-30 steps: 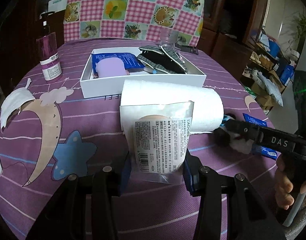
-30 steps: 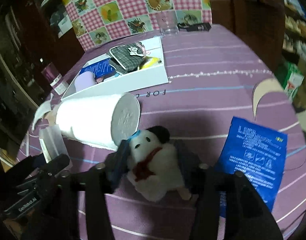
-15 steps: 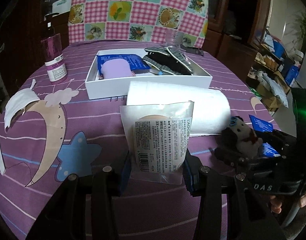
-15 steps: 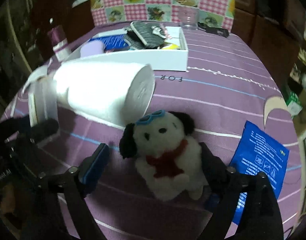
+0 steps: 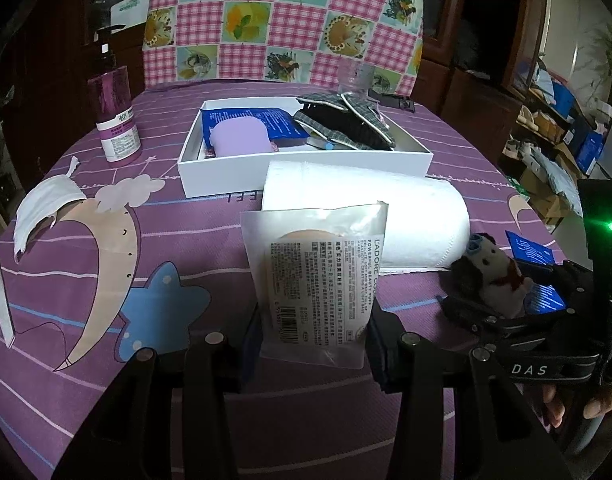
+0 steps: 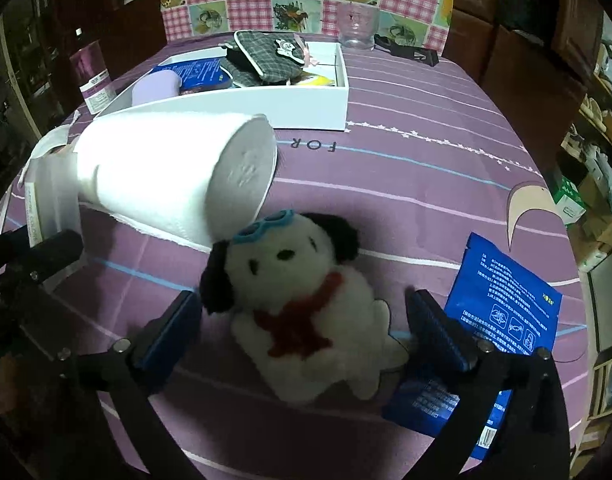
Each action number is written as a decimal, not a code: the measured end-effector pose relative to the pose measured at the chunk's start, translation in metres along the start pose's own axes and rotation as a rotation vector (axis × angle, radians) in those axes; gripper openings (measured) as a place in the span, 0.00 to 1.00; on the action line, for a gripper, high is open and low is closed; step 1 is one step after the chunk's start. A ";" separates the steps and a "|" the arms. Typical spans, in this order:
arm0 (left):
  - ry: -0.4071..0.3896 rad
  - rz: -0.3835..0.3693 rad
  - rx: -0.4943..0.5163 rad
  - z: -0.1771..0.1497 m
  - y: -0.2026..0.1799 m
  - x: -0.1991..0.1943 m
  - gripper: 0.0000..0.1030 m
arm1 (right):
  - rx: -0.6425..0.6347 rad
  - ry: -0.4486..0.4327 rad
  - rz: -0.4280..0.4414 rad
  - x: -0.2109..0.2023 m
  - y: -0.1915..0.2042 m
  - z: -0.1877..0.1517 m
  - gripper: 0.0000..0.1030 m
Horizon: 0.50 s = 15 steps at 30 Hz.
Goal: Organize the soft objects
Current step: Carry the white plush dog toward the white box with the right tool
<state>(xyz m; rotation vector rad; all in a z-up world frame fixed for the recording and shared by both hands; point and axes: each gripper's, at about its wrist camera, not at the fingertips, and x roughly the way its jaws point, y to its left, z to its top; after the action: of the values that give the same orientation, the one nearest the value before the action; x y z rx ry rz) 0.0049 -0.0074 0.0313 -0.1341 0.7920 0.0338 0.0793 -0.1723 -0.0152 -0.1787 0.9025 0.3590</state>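
Note:
My left gripper is shut on a clear packet with a beige makeup sponge inside, held upright above the purple tablecloth. A white plush dog with black ears, blue goggles and a red scarf lies on the cloth by the end of a toilet roll. My right gripper straddles the dog. Its jaws are opening wide, and the blue pads stand off its body. In the left wrist view the dog sits at the far right. The white box behind holds soft pouches.
A blue foil packet lies under my right finger. A purple bottle and a white face mask are on the left. A glass stands behind the box. The round table's edge drops off at right.
My right gripper's jaws have spread from a grip on the plush dog to wide apart, and the dog now rests on the cloth. The left gripper and its packet have kept still.

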 end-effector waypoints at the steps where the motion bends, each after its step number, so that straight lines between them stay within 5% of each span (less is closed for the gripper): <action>1: 0.000 -0.001 0.000 0.000 0.000 0.000 0.43 | 0.000 0.000 0.000 0.000 0.000 0.000 1.00; 15: -0.008 -0.012 0.022 0.000 -0.005 -0.003 0.43 | 0.002 -0.002 -0.001 0.000 0.000 0.000 1.00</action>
<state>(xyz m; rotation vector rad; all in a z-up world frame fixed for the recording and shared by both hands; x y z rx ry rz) 0.0033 -0.0120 0.0336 -0.1173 0.7829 0.0143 0.0789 -0.1720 -0.0152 -0.1765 0.9011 0.3575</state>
